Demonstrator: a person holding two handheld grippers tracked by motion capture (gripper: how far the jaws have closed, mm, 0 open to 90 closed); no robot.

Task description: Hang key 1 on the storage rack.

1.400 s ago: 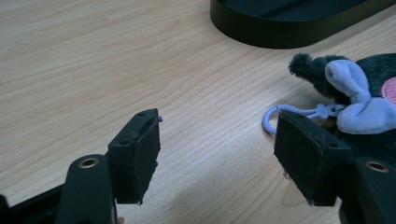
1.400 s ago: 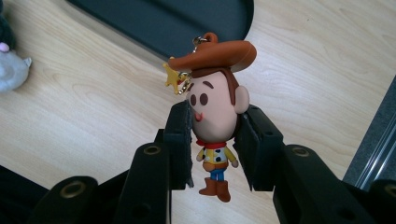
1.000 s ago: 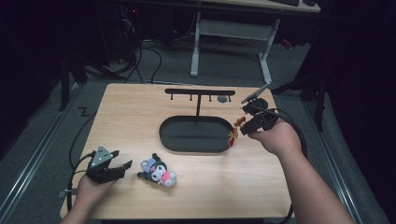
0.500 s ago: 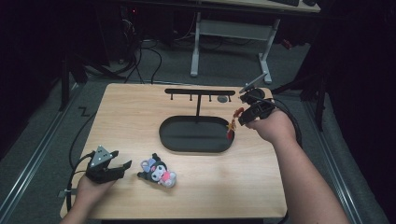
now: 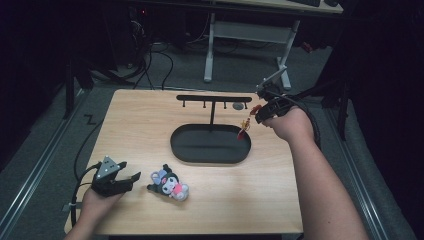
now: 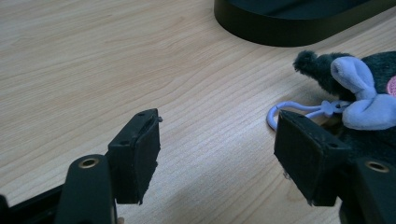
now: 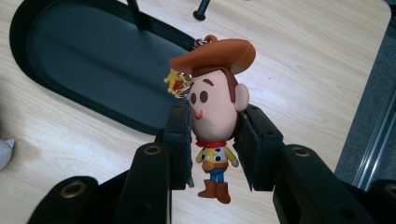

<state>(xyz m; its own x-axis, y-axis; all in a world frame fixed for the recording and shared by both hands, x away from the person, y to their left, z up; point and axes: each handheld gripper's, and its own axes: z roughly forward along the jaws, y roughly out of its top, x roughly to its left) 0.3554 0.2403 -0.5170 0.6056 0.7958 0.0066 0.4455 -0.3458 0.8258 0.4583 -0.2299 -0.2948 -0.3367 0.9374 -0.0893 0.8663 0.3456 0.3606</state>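
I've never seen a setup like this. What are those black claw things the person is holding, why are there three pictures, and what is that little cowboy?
No robot arm here: a person holds a hand-held two-jaw gripper in each hand. One picture comes from a camera above the wooden table; the other two come from small cameras riding on each gripper, looking along its black jaws.

On the table stands a black oval tray with a T-shaped hanger rack rising from it. Nearer the person lies a dark plush toy with lilac ears, which has a pale loop.

The left gripper rests open beside the plush, holding nothing. The right gripper is shut on a cowboy figure keychain, squeezing its head, and holds it up near the right end of the rack, perhaps to hang it there.
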